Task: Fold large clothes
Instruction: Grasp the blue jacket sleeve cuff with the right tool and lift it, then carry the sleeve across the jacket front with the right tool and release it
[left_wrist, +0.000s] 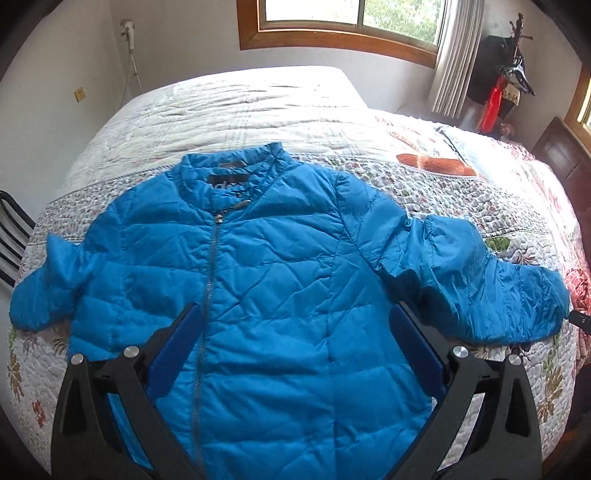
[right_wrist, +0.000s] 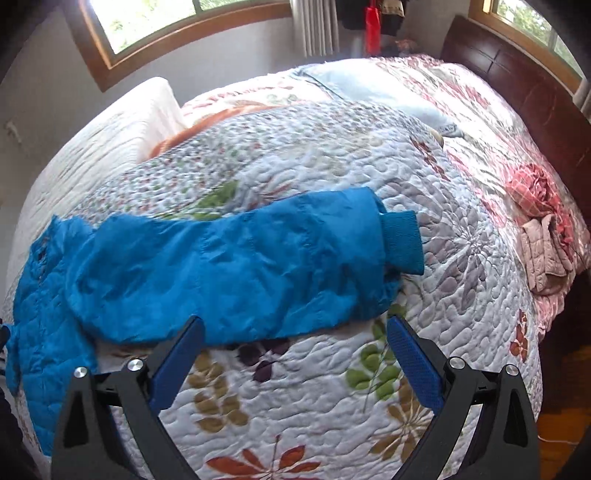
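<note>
A bright blue quilted jacket (left_wrist: 280, 280) lies face up and zipped on the bed, collar away from me, both sleeves spread out to the sides. My left gripper (left_wrist: 295, 317) is open and empty, hovering over the jacket's lower body. In the right wrist view the jacket's sleeve (right_wrist: 236, 266) stretches across the quilt, its ribbed cuff (right_wrist: 402, 240) pointing right. My right gripper (right_wrist: 295, 328) is open and empty, just in front of the sleeve's near edge, above the quilt.
The bed is covered by a floral quilt (right_wrist: 332, 398). A pile of pink clothes (right_wrist: 543, 236) lies near the dark wooden headboard (right_wrist: 517, 74). A white folded blanket (left_wrist: 236, 107) lies beyond the jacket. A dark chair (left_wrist: 11, 236) stands at the bed's left.
</note>
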